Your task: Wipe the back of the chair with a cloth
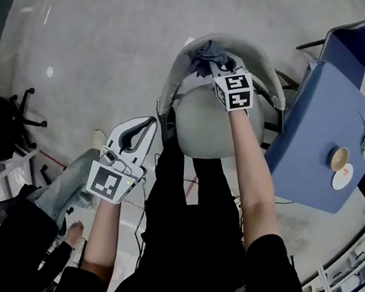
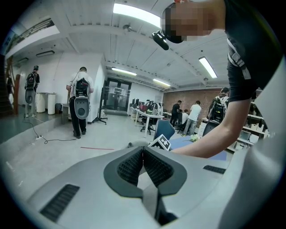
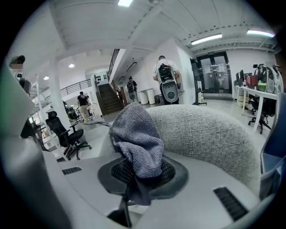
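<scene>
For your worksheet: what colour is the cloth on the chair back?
The cloth is blue-grey; best in right gripper view.

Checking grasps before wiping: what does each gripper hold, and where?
Right gripper pinches the grey terry cloth by a bunched fold; left gripper is shut, empty.

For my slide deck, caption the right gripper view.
Right gripper shut on a grey cloth, held at the top of the grey fabric chair back.

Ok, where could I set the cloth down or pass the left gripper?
Bare floor left of the grey chair, above the black office chair. The blue table is bare beside the chair; dishes crowd its far edge.
</scene>
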`<action>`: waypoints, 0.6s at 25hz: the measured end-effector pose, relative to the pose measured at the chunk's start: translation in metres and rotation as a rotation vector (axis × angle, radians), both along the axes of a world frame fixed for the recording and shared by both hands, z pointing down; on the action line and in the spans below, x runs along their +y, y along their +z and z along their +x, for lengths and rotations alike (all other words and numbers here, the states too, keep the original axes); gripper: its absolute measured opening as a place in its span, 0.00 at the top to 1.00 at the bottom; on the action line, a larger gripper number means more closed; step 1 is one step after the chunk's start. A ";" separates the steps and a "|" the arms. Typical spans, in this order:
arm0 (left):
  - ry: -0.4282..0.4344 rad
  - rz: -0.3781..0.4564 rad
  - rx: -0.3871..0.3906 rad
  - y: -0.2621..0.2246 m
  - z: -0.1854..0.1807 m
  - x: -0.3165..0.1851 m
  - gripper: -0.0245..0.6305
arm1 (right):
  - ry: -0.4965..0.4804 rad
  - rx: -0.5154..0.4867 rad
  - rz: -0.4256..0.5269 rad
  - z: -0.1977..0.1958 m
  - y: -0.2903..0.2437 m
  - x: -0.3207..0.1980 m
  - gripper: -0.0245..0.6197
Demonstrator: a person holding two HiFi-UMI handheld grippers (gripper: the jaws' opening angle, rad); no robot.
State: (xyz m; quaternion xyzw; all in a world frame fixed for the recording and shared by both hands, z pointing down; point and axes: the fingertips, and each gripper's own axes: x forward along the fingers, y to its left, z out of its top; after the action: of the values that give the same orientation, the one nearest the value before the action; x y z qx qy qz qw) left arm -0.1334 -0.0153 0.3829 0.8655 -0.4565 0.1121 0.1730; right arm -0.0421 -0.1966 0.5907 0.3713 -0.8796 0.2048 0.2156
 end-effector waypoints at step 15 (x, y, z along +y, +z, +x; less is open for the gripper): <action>0.017 0.011 -0.001 -0.010 0.002 -0.006 0.93 | 0.140 -0.028 -0.065 0.027 0.005 -0.007 0.83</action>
State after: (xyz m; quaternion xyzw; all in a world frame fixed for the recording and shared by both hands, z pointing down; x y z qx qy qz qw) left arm -0.1316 -0.0213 0.3733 0.8703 -0.4498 0.1112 0.1669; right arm -0.0151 -0.2031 0.5953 0.4219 -0.8473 0.2529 0.2005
